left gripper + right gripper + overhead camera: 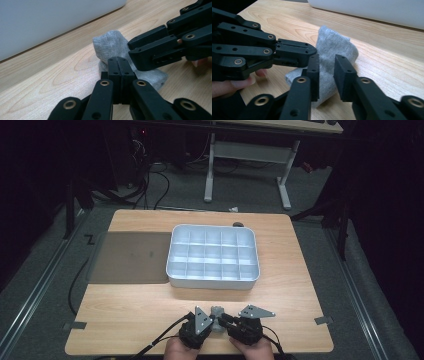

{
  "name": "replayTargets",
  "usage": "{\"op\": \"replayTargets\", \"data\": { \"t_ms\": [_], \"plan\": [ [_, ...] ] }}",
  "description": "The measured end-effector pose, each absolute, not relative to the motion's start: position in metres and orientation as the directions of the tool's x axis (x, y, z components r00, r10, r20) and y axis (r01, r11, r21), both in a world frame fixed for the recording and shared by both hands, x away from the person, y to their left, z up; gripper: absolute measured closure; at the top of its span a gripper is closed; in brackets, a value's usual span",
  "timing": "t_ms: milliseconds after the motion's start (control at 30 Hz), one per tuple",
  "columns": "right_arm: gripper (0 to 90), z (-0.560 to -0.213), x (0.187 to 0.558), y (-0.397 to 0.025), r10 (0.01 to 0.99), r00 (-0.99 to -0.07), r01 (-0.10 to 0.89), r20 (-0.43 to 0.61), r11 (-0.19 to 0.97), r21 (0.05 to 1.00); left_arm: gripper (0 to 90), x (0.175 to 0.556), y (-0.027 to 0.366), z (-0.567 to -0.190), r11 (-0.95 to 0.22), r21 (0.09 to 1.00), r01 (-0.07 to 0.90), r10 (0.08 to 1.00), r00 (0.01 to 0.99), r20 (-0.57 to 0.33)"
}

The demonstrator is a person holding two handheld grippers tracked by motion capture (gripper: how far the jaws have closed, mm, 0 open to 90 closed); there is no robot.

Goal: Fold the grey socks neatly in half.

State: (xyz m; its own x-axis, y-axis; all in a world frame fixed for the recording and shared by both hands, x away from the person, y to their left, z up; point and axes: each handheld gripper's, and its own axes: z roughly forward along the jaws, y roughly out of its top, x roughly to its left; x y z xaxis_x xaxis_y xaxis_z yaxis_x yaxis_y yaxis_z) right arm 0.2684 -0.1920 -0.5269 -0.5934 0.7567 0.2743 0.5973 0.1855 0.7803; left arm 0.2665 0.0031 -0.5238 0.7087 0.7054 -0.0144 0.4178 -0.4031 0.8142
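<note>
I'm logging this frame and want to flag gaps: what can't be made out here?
- Grey cloth: in the left gripper view, the jaws hide its near edge.
- Small dark thing behind the white tray, high view: too small to identify.
- Tray compartments: contents unclear from the high view.

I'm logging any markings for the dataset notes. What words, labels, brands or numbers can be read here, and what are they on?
None can be read.
White divided tray: plain, no label.
Grey sock: no print or tag visible.
Left gripper and right gripper: bare black, no markings.
Dark mat: faint marks, too blurred to read.
</note>
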Motion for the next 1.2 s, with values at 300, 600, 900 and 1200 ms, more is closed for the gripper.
{"op": "replayTargets", "data": {
  "t_ms": [300, 600, 900, 1200],
  "plan": [
    [59.7, -0.5266, 0.2688, -0.1965, 0.780, -0.548, 0.632, 0.302, 0.150, 0.761, 90.0, 0.2653, 0.0033, -0.5239, -0.403, 0.814, 0.418, 0.711, 0.703, -0.008],
    [56.8, -0.5259, 0.2691, -0.1971, 0.777, -0.535, 0.650, 0.333, 0.126, 0.749, 90.0, 0.2655, 0.0034, -0.5240, -0.399, 0.816, 0.419, 0.713, 0.701, -0.011],
    [52.4, -0.5261, 0.2690, -0.1965, 0.781, -0.516, 0.658, 0.352, 0.099, 0.746, 90.0, 0.2656, 0.0034, -0.5240, -0.396, 0.816, 0.422, 0.714, 0.700, -0.015],
    [52.7, -0.5328, 0.2722, -0.1925, 0.779, -0.507, 0.694, 0.369, 0.115, 0.711, 90.0, 0.2652, 0.0043, -0.5248, -0.396, 0.816, 0.421, 0.713, 0.701, -0.015]
  ]
}}
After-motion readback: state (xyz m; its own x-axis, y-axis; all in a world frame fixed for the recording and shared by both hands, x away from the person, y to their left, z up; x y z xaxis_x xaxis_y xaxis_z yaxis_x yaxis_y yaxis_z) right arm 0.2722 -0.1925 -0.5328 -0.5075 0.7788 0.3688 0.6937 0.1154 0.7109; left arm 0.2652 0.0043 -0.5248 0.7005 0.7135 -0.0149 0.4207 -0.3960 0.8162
